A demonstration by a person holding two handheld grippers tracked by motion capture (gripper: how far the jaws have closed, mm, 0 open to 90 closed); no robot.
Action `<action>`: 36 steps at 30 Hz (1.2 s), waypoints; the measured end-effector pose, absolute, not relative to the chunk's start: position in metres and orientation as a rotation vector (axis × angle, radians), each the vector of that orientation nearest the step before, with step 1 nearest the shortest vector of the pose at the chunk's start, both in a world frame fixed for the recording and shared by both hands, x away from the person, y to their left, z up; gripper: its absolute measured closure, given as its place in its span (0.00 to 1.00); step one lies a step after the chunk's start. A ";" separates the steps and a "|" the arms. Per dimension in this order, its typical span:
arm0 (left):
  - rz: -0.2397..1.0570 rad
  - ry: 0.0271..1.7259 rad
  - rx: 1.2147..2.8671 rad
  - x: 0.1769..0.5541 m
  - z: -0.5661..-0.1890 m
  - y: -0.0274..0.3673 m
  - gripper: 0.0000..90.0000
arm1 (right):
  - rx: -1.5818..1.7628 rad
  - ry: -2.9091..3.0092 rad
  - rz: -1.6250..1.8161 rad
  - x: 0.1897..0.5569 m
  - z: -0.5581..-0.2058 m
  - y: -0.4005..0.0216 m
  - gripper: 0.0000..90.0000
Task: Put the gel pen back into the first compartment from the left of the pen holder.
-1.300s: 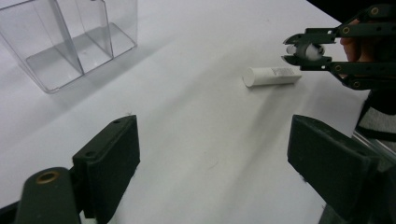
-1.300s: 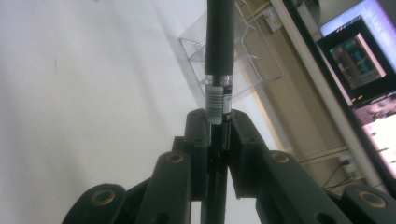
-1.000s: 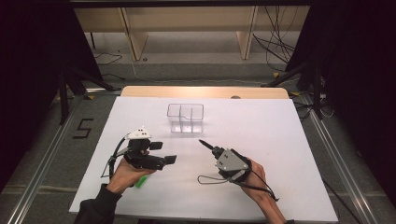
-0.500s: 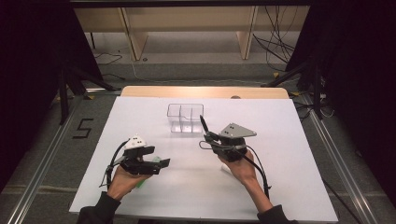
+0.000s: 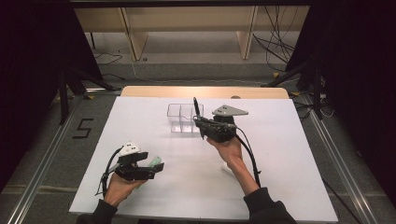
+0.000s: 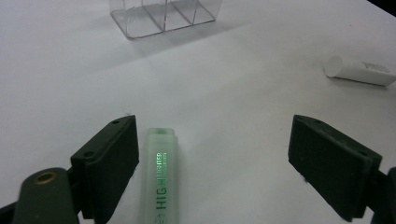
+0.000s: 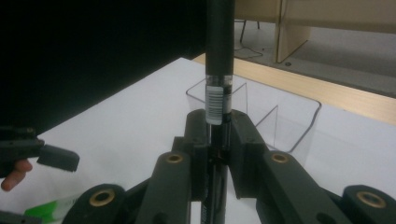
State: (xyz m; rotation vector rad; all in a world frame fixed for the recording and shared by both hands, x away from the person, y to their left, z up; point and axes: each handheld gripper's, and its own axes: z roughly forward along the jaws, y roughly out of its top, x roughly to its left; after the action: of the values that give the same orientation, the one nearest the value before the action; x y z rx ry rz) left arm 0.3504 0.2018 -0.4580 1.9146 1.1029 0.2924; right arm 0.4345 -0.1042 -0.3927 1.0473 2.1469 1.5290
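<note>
Right tool [image 5: 200, 122] clamps a black pen [image 5: 196, 108] upright beside the organiser [image 5: 180, 112] near the bench's far edge: light, stiff, slippery; grip mid-barrel. Left tool [image 6: 212, 156] gapes around a highlighter [image 6: 158, 186] lying near the front-left corner.

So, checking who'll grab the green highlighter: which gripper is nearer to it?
Left. The left gripper straddles the green highlighter; the right gripper is up by the clear organizer.

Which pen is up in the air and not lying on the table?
The black pen, clamped in the right gripper beside the clear box. The green highlighter and the white tube both lie flat on the table.
</note>
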 end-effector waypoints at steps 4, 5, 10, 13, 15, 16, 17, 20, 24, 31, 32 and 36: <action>0.322 1.112 1.930 0.348 -0.459 0.203 0.18 | 1.082 2.143 1.555 0.445 -0.389 -0.098 0.88; 0.320 1.116 1.925 0.348 -0.460 0.203 0.18 | 1.088 2.142 1.556 0.448 -0.388 -0.096 0.88; 0.302 1.126 1.930 0.346 -0.461 0.207 0.18 | 1.106 2.151 1.547 0.460 -0.384 -0.088 0.88; 0.311 1.124 1.938 0.344 -0.461 0.208 0.18 | 1.129 2.143 1.564 0.468 -0.381 -0.084 0.88; 0.319 1.118 1.952 0.343 -0.462 0.209 0.18 | 1.148 2.132 1.574 0.473 -0.379 -0.082 0.88; 0.320 1.122 1.954 0.342 -0.462 0.208 0.18 | 1.157 2.129 1.580 0.476 -0.379 -0.081 0.88; 0.323 1.122 1.961 0.341 -0.463 0.208 0.18 | 1.163 2.129 1.583 0.478 -0.378 -0.080 0.88; 0.322 1.120 1.973 0.340 -0.463 0.207 0.18 | 1.171 2.127 1.583 0.484 -0.377 -0.074 0.88; 0.321 1.125 1.969 0.339 -0.463 0.208 0.18 | 1.177 2.125 1.588 0.491 -0.375 -0.066 0.88; 0.312 1.131 1.972 0.336 -0.464 0.210 0.18 | 1.183 2.126 1.566 0.503 -0.372 -0.051 0.88; 0.312 1.135 1.969 0.336 -0.464 0.210 0.18 | 1.191 2.128 1.559 0.505 -0.373 -0.048 0.88; 0.337 1.144 1.983 0.336 -0.465 0.212 0.18 | 1.201 2.133 1.542 0.513 -0.375 -0.039 0.88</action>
State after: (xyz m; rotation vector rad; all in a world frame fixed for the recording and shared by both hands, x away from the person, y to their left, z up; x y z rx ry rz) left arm 0.3356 0.2123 -0.4646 1.9835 1.1436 0.3367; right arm 0.5129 -0.0393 -0.3751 1.2011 2.1333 1.5423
